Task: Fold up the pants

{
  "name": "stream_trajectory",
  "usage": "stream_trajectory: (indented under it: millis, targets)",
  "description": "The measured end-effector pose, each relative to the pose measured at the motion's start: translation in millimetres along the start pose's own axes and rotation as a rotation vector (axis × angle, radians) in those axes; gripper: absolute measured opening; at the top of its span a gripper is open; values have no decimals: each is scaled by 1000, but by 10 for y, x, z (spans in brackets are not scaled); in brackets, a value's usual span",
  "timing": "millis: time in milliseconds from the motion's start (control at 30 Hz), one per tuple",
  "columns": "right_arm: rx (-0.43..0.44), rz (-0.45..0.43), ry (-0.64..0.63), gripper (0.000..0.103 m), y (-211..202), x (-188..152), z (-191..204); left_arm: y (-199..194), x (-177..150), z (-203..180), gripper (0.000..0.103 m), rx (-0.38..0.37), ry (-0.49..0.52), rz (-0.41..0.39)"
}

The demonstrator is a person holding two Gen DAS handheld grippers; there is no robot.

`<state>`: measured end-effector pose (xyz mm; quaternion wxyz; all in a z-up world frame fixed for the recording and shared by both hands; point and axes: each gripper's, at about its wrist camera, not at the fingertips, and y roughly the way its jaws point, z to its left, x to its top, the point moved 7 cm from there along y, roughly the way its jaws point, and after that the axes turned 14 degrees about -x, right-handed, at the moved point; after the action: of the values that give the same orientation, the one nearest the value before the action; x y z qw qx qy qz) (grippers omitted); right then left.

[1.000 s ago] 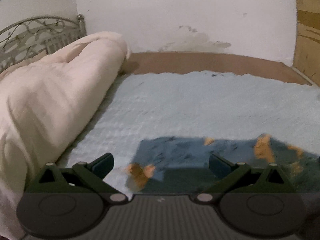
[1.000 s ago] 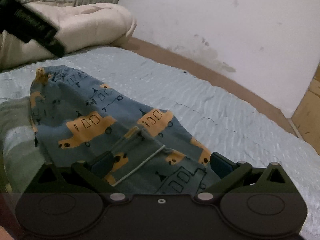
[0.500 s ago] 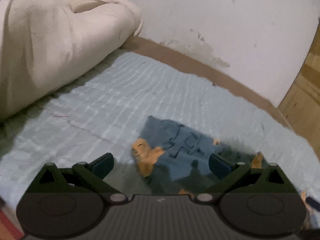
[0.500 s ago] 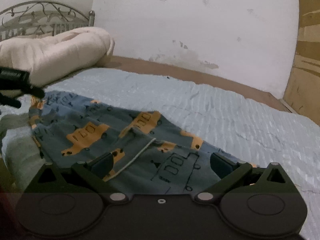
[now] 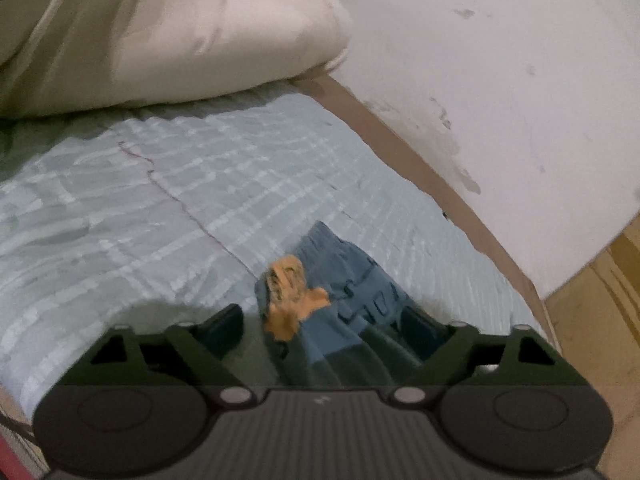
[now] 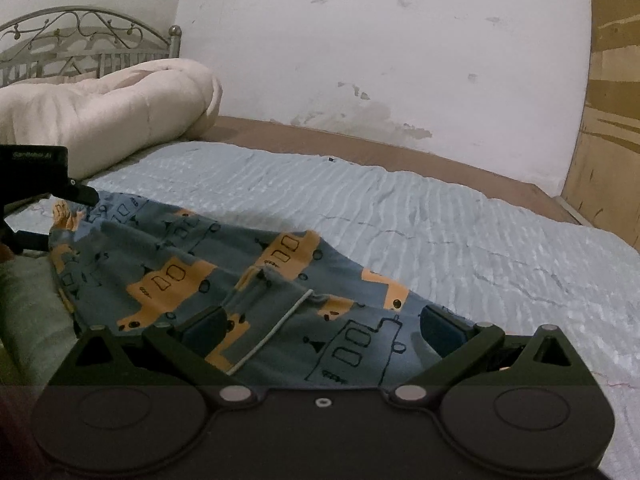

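Left wrist view: left gripper [image 5: 322,328] jaws closing around the patterned pants' [image 5: 340,280] hem for folding; right gripper [image 6: 324,326] gapes over the pants.

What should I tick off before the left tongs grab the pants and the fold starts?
1. Pants lying on the blue bedsheet: ok.
2. Pants end between the left tongs, jaws closing: ok.
3. Left pads pressing the cloth: not ok, gaps remain on both sides.
4. Right tongs open over the near pants end: ok.
5. Right tongs touching the cloth: cannot tell.
6. Cream comforter clear of the pants: ok.
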<state>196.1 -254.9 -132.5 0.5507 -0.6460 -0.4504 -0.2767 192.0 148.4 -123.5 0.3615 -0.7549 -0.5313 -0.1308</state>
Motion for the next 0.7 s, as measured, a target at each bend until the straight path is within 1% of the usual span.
stream_trajectory:
  millis: [67, 133, 200, 233, 267, 300, 333, 367, 433, 533, 633, 667, 700]
  targets:
    - [2, -1, 7, 102, -8, 1, -14, -17, 30, 50, 73, 12, -25, -3]
    - [3, -2, 18, 102, -17, 4, -36, -31, 53, 104, 51, 17, -63, -11]
    - [1, -5, 24, 102, -29, 11, -57, -35, 51, 177, 44, 11, -132, -20]
    - [0, -5, 26, 102, -33, 14, -65, -37, 52, 204, 41, -11, -163, -26]
    - [-1, -7, 30, 102, -39, 16, -76, -33, 54, 234, 41, -28, -188, -32]
    - [-2, -9, 33, 102, -44, 19, -90, -28, 55, 266, 35, -32, -204, -37]
    - [-5, -10, 36, 102, -49, 20, -105, -22, 54, 288, 25, -36, -215, -38]
    - [-8, -9, 40, 102, -51, 20, -124, -22, 52, 292, 21, -36, -221, -38]
    - [-13, -7, 51, 102, -58, 19, -158, -36, 70, 267, 17, -43, -214, -44]
    - [-16, -13, 58, 102, -78, 34, -213, -94, 132, 60, 16, -65, -121, -74]
    - [-35, -14, 62, 102, -75, 40, -278, -183, 190, -416, 16, -118, 104, -117]
    - [-42, -15, 70, 102, -76, 42, -312, -211, 186, -622, 16, -151, 185, -125]
    - [-48, -14, 82, 102, -78, 42, -355, -226, 170, -784, 16, -180, 245, -126]
